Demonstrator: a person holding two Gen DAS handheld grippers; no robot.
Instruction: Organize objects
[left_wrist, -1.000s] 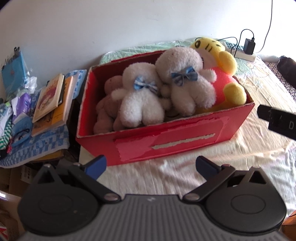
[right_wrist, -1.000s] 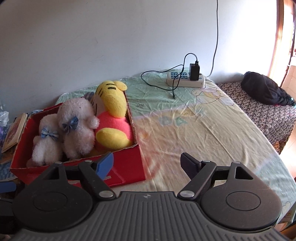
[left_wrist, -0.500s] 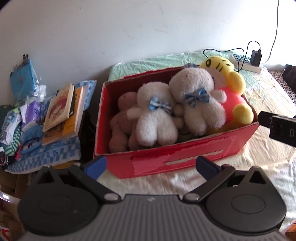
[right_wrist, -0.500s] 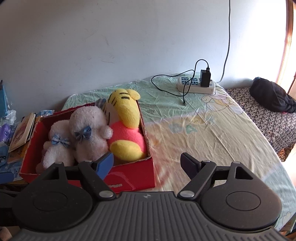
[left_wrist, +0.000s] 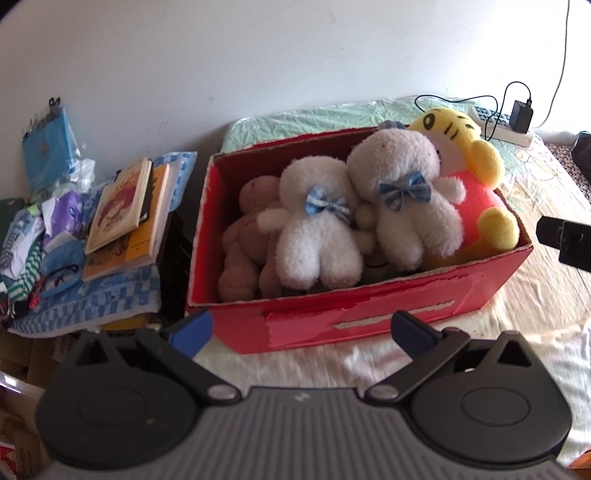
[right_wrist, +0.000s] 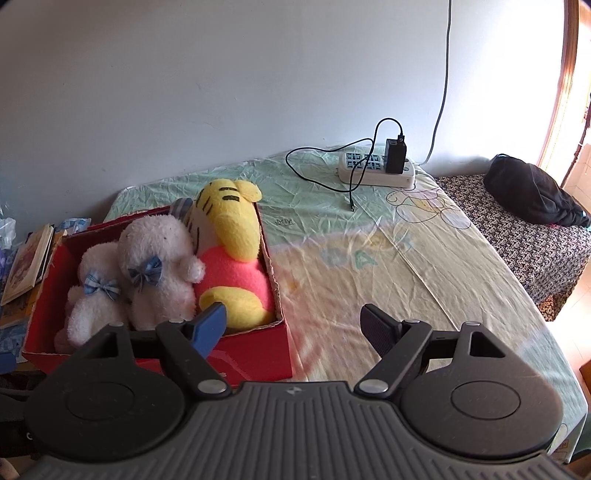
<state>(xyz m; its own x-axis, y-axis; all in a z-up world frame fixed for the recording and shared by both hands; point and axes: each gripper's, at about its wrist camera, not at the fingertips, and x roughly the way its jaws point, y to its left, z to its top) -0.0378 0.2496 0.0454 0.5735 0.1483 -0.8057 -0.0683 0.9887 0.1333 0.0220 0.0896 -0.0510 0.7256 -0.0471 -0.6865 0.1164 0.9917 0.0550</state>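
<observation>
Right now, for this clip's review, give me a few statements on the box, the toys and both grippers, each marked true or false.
1. The red box holds two white plush toys with blue bows. True.
2. The yellow plush lies on the bed sheet outside the box. False: it sits in the box's right end.
3. The left gripper is shut on a toy. False: its fingers are open and hold nothing.
4. The right gripper is open and empty. True.
5. Books are stacked left of the box. True.
</observation>
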